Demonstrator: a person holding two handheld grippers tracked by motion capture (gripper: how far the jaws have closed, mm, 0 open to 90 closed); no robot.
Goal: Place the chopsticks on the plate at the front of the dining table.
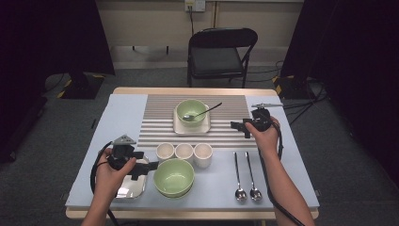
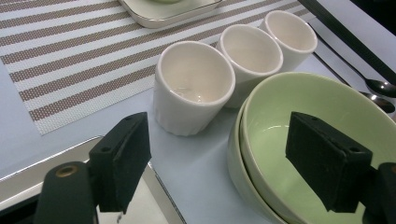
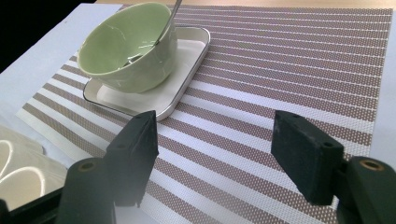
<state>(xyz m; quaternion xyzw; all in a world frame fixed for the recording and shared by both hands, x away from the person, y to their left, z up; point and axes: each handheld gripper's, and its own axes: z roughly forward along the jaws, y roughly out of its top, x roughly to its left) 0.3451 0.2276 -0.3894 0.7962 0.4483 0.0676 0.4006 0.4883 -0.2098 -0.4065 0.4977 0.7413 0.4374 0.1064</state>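
Left tongs [image 1: 141,168]: jaws wide apart, nothing between the pads; held above the near-left part of the worktop, over the edge of the shiny square metal tray [image 1: 133,187], pointing toward the stacked bowls.
Right tongs [image 1: 237,126]: jaws wide apart, nothing held; they hover over the right part of the striped mat, pointing toward the far bowl.
Worktop [image 1: 94,141]: pale blue sheet over a wooden top.
Mat [image 1: 160,117]: brown-and-white striped woven placemat, centre and far side of the worktop.
Far bowl [image 1: 191,111]: pale green ceramic bowl standing on a white square plate [image 1: 178,127] with a silver rim, on the mat; well apart from the right tongs.
Spoon in bowl [image 1: 207,111]: metal spoon, its bowl end inside the far bowl, handle leaning out over the rim to the right.
Stacked bowls [image 1: 174,176]: two pale green ceramic bowls nested, near edge, just beside the metal tray; in the left gripper view they sit just past the right jaw.
Cups [image 1: 184,152]: three white ceramic handleless cups in a row, touching or nearly so, between the mat and the stacked bowls.
Loose spoons [image 1: 246,181]: two metal spoons side by side, near right, handles pointing away.
Background: black folding chair [image 1: 221,54] beyond the worktop.
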